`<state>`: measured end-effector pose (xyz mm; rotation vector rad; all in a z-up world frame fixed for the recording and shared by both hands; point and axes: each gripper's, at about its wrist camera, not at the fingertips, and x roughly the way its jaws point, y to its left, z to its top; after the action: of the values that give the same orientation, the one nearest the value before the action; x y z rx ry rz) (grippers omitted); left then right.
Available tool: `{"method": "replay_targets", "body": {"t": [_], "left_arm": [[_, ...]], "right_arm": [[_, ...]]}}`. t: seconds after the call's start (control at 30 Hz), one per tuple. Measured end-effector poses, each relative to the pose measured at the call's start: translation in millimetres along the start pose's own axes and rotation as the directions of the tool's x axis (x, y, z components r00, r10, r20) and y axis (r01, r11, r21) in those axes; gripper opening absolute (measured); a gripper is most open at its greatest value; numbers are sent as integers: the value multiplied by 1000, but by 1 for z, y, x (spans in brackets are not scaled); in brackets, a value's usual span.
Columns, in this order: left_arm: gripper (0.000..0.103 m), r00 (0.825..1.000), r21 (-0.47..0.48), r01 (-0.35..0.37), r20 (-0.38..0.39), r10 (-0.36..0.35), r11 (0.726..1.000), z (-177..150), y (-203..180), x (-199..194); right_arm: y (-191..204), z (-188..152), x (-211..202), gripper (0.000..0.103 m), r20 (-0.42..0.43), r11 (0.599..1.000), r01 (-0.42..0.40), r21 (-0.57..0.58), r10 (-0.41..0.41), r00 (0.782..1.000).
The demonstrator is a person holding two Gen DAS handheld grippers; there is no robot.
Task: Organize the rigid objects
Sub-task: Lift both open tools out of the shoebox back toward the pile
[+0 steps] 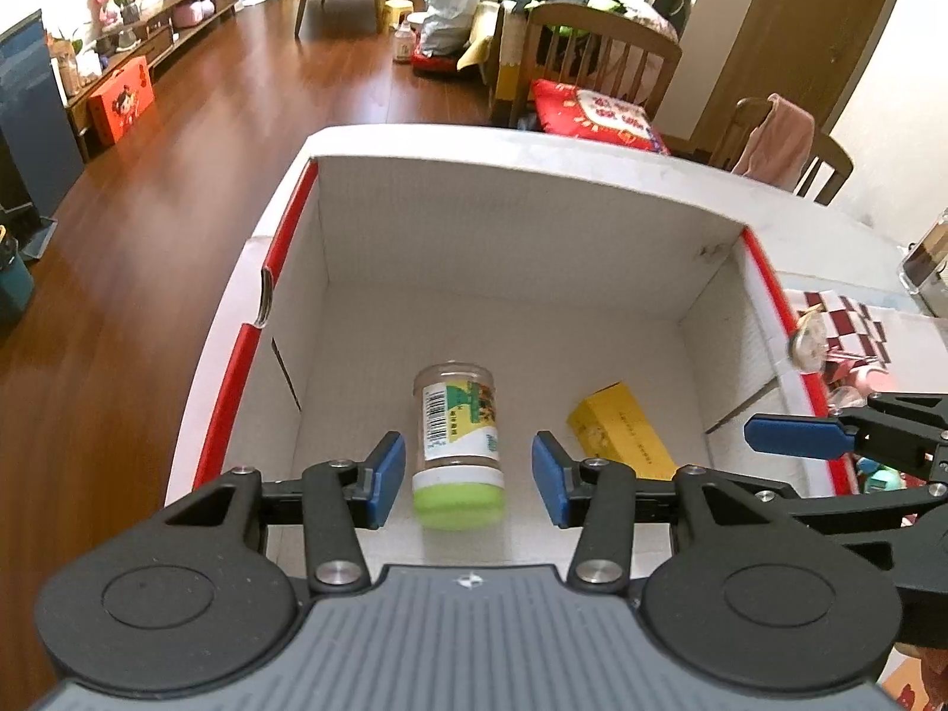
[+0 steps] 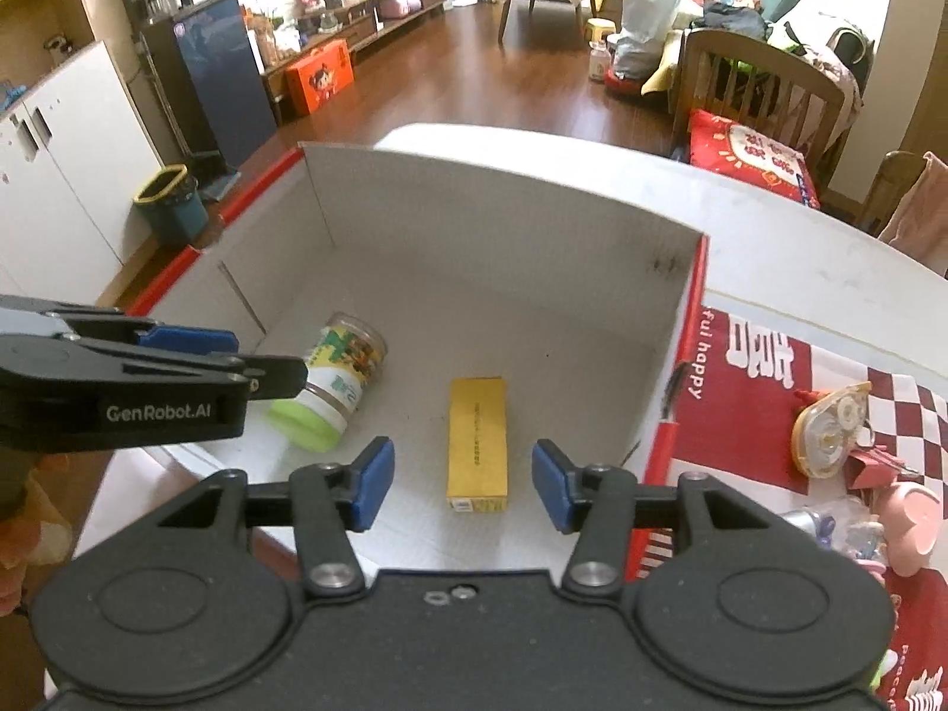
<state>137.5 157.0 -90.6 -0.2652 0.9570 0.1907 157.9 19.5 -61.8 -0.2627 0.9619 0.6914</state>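
Jar (image 1: 457,444) with its green lid lies on its side on the box (image 1: 521,225) floor, left of the yellow carton (image 2: 477,444). My left tool (image 1: 468,477) hangs spread above the jar; my right tool (image 2: 462,483) hangs spread over the carton, gripping nothing.

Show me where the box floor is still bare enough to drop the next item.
Inside the box, the whole far half is bare, from the back wall to the jar and yellow carton. A strip between those two is free as well. Crowded: the red checked flap outside on the right, holding a tape dispenser and pink pieces. Both tongs are open above the near edge.
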Motion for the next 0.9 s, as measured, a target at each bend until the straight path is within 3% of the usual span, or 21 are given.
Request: {"method": "replay_targets", "body": {"t": [0.17,0.63,0.67,0.73,0.9], "left_arm": [[52,999,8,10,33,-11,1000,-1,-9,-18],[52,993,32,29,113,-33,999,-11,-43,-61],[53,993,33,34,112,-37,999,-11,-46,-63],[68,991,26,49,122,-52,998,-12,-52,-67],[68,985,38,81,150,-85,996,-14,-73,-76]], "right_arm": [[-4,-4,-22,56,47,1000,-20,11,20,999],[-33,-21,-80,66,162,997,-71,29,65,985],[-37,-24,-83,66,169,997,-76,34,69,983],[-43,-29,-91,66,181,996,-81,42,72,981],[-63,-48,-110,72,208,994,-89,62,74,975]]}}
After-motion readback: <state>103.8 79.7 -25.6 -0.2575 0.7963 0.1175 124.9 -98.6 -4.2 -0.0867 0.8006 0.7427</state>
